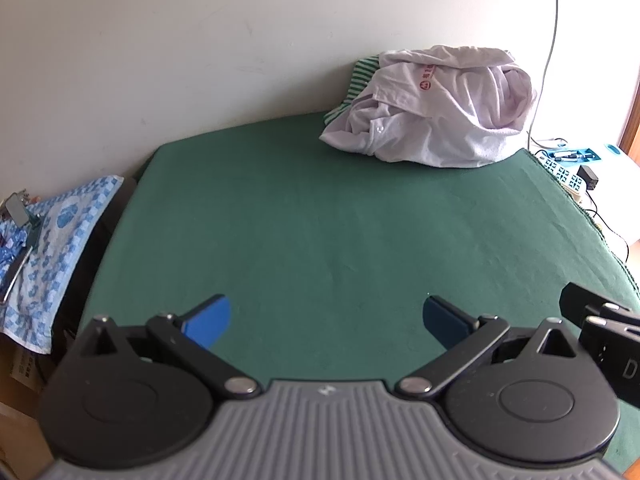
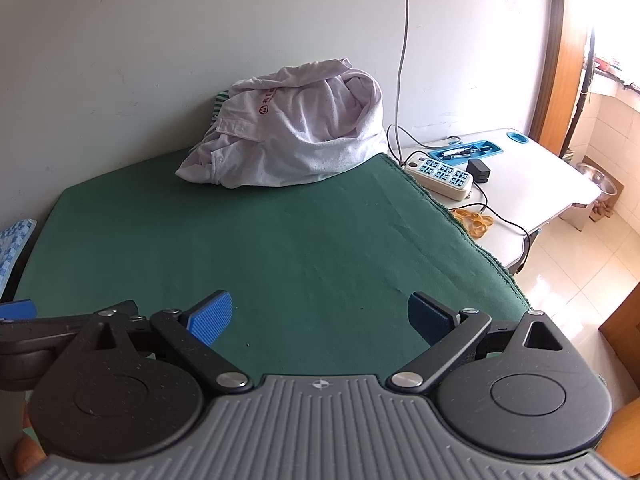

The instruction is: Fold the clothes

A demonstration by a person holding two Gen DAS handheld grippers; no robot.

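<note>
Both claws, left claw [image 1: 326,320] and right claw [image 2: 320,316], hover spread wide and empty over the green cloth-covered worktop [image 2: 280,248]. The crumpled white cotton shirt [image 2: 296,132] lies at the far edge. Advance, grip collar seam, drag to centre.

Two crumpled garments [image 1: 436,120], one patterned towel [image 1: 52,236], one power strip [image 2: 442,174], two pens [image 2: 466,152].

Daylight is flooding in from my right, blowing out the wooden-framed window [image 2: 612,20]; fisheye distortion is bending the flat green tablecloth [image 1: 320,220], while my near housings are looking soft.
</note>
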